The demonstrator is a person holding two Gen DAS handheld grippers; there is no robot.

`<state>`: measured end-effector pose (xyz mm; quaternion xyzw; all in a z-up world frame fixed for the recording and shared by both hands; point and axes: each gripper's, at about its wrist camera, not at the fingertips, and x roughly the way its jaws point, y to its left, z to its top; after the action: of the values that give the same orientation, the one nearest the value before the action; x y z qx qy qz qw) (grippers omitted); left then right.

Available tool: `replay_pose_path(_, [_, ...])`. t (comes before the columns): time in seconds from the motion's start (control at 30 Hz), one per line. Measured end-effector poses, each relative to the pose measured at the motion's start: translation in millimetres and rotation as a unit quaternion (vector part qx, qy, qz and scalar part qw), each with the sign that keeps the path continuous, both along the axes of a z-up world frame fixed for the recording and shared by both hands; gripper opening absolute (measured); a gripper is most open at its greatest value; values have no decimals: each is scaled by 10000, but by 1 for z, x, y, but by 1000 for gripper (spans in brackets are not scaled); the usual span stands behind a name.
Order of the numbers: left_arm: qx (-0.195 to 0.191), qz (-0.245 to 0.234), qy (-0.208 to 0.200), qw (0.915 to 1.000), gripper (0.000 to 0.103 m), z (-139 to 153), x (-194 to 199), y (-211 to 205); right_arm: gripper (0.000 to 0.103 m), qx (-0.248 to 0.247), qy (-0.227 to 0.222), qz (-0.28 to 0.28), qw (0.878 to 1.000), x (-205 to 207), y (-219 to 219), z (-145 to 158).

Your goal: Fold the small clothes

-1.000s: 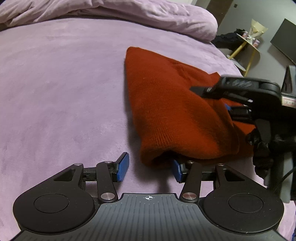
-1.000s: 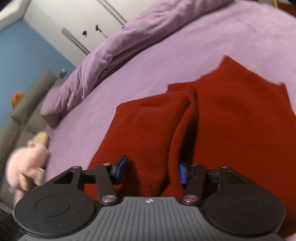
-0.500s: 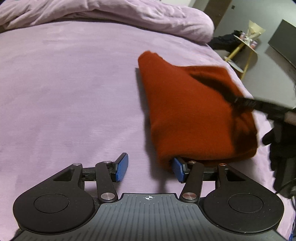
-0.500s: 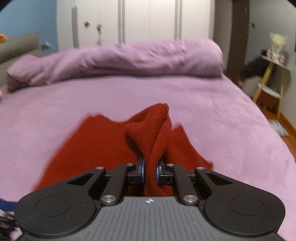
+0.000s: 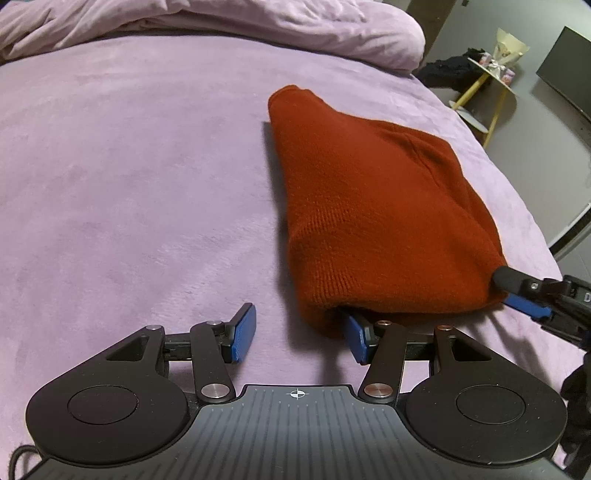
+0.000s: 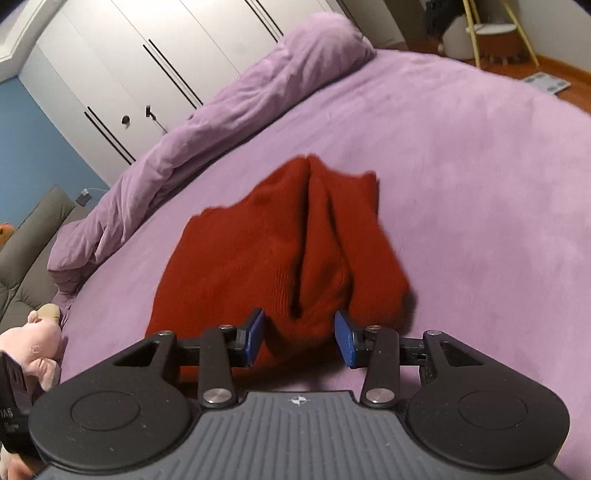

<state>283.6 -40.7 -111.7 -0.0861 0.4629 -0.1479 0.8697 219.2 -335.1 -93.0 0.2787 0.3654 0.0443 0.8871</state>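
A rust-red knitted garment (image 5: 376,214) lies folded over on the purple bed (image 5: 140,177). My left gripper (image 5: 301,334) is open at the garment's near left corner; its right pad sits at the fabric's edge, its left pad over bare bed. In the right wrist view the garment (image 6: 280,251) lies bunched with a crease down its middle. My right gripper (image 6: 299,338) is open, its pads on either side of the garment's near end. The right gripper also shows in the left wrist view (image 5: 524,295) at the garment's right edge.
A rolled purple duvet (image 5: 221,26) lies along the far side of the bed. A pink plush toy (image 6: 35,343) and a grey sofa (image 6: 26,258) are at the left. A yellow-legged side table (image 5: 491,81) stands beyond the bed's right edge.
My right gripper was shut on a lifted fold of the garment; it has let go and now stands open. The garment has dropped flat, folded over.
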Motion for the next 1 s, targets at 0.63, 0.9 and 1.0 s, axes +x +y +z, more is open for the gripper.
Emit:
replay_pose_path(0.63, [95, 3, 23, 10000, 58, -4, 4, -4, 60, 632, -94, -247, 9977, 38, -6, -19])
replay_pose_path(0.9, [225, -39, 9, 9997, 58, -3, 4, -8, 19, -438, -201, 300, 9984, 57, 28, -5])
replay_pose_path(1.0, [289, -45, 23, 9996, 58, 0, 3, -9, 14, -1050, -751, 95, 9916, 44, 31, 24])
